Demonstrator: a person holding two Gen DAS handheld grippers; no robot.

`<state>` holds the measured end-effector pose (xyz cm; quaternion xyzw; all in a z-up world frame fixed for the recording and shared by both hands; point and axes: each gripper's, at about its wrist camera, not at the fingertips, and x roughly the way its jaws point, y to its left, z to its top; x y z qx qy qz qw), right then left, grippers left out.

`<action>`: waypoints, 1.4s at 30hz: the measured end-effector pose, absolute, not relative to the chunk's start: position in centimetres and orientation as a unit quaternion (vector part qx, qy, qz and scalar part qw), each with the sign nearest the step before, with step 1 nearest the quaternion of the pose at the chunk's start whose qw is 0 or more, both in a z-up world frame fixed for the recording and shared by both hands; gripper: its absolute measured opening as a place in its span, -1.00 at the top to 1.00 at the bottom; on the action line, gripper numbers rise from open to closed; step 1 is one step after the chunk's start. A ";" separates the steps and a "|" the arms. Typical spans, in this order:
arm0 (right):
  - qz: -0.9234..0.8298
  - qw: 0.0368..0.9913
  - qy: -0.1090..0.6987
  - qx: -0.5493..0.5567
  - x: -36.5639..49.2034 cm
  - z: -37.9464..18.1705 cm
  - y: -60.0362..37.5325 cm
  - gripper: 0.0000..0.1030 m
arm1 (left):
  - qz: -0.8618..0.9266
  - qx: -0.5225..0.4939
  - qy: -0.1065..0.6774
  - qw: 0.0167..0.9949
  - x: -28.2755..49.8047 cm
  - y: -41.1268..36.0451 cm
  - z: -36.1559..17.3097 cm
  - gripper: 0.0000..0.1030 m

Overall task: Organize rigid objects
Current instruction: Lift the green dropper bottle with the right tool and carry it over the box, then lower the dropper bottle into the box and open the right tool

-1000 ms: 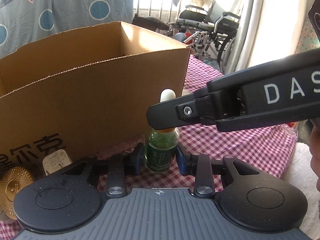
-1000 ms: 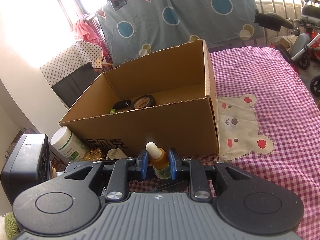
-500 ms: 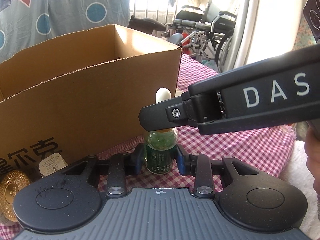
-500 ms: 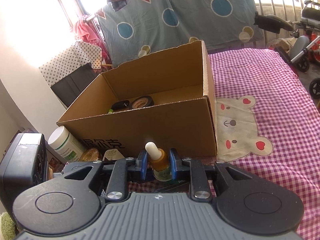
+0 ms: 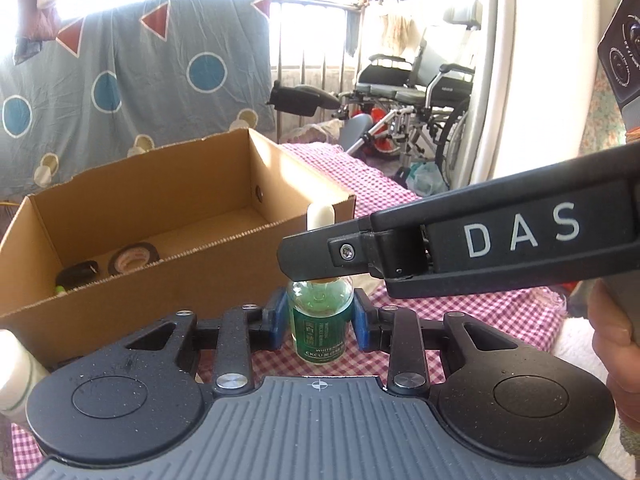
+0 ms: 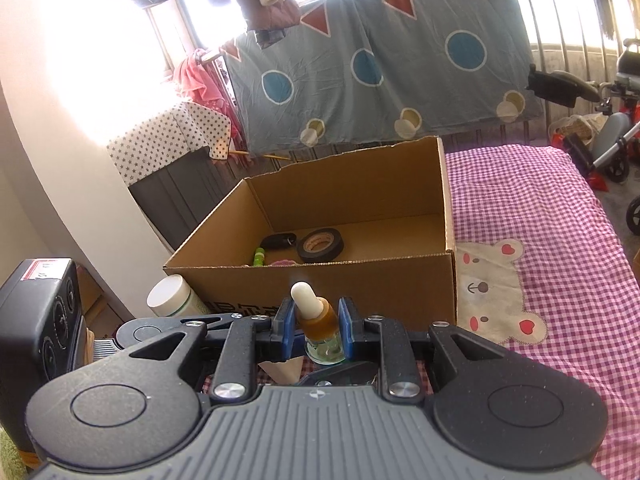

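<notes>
A green glass dropper bottle [image 5: 320, 330] with a white rubber bulb is held in both grippers at once. My left gripper [image 5: 320, 320] is shut on its labelled body. One black finger [image 5: 320, 254] of the right gripper crosses in front of the neck from the right. In the right wrist view my right gripper [image 6: 317, 326] is shut on the bottle's [image 6: 316, 316] amber collar, just under the bulb. The open cardboard box [image 5: 160, 284] stands right behind the bottle, and its near wall [image 6: 360, 280] is close to the pads.
In the box lie a black tape roll [image 6: 320, 245], a small black item [image 6: 278, 241] and a green stick [image 6: 259, 258]. A white jar [image 6: 172, 298] stands at the box's left corner. The checked pink cloth [image 6: 540, 220] runs to the right; a wheelchair [image 5: 420, 92] stands beyond.
Both grippers have risen with the bottle between them. The box's inside, hidden from the left wrist view before, now shows with the tape roll in it.
</notes>
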<state>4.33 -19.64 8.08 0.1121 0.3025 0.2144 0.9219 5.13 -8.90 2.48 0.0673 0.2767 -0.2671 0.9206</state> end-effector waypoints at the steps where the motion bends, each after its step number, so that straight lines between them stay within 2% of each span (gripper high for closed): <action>1: 0.219 0.922 0.299 0.110 4.4 8.6 -19.5 0.52 | -0.265 0.067 0.271 0.923 5.0 -8.8 3.0 0.39; 11: 0.267 0.919 0.275 0.088 7.6 13.4 -18.0 0.52 | -0.240 0.065 0.235 0.940 6.8 -7.5 7.9 0.39; 19: 0.288 0.901 0.313 0.090 14.8 14.7 -17.4 0.52 | -0.235 0.033 0.270 0.933 12.7 -7.5 9.1 0.39; 29: 0.279 0.862 0.408 0.115 26.3 10.2 -17.5 0.52 | -0.217 -0.008 0.375 0.901 22.6 -7.4 5.8 0.39; 42: 0.258 0.857 0.436 0.098 32.5 5.6 -16.7 0.52 | -0.180 -0.036 0.450 0.874 27.9 -7.0 2.3 0.34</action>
